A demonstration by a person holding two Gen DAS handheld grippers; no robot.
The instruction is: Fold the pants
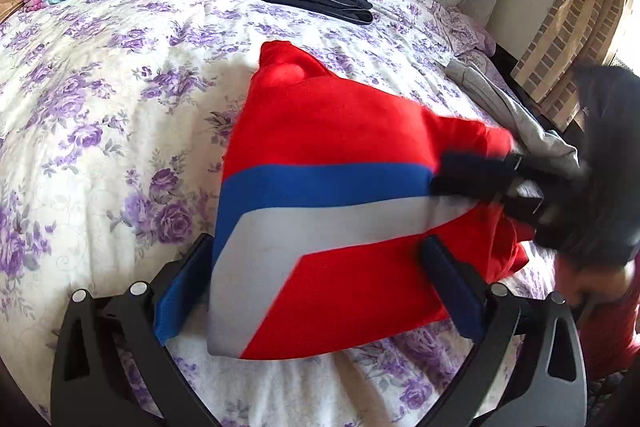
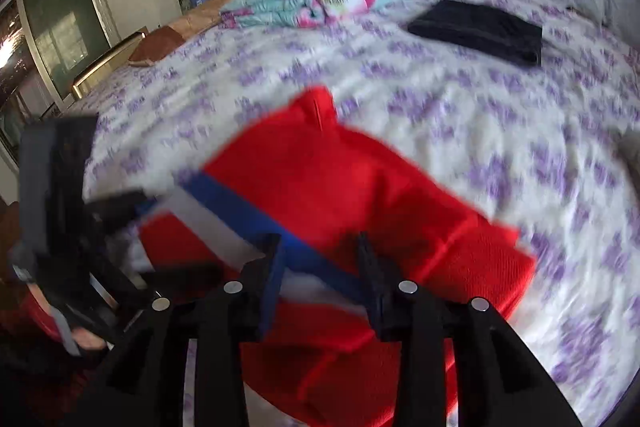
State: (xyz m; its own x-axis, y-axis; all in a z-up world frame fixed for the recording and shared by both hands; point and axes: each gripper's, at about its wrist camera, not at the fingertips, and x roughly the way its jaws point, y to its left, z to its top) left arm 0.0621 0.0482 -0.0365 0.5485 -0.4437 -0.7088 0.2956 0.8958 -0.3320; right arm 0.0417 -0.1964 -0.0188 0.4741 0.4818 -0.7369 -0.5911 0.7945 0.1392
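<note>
The left hand-held gripper [image 1: 320,291] stands wide, its fingers flanking the red pants [image 1: 340,155], which lie partly folded on the floral bed [image 1: 100,107]. Only this view shows grey clothing [image 1: 516,123] at the bed's right edge. The right view, blurred, shows a window [image 2: 60,27]; there the right hand-held gripper [image 2: 320,267] is narrowed, its fingers over the pants' blue stripe; whether it grips, I cannot tell.

No legible text, seemingly.
</note>
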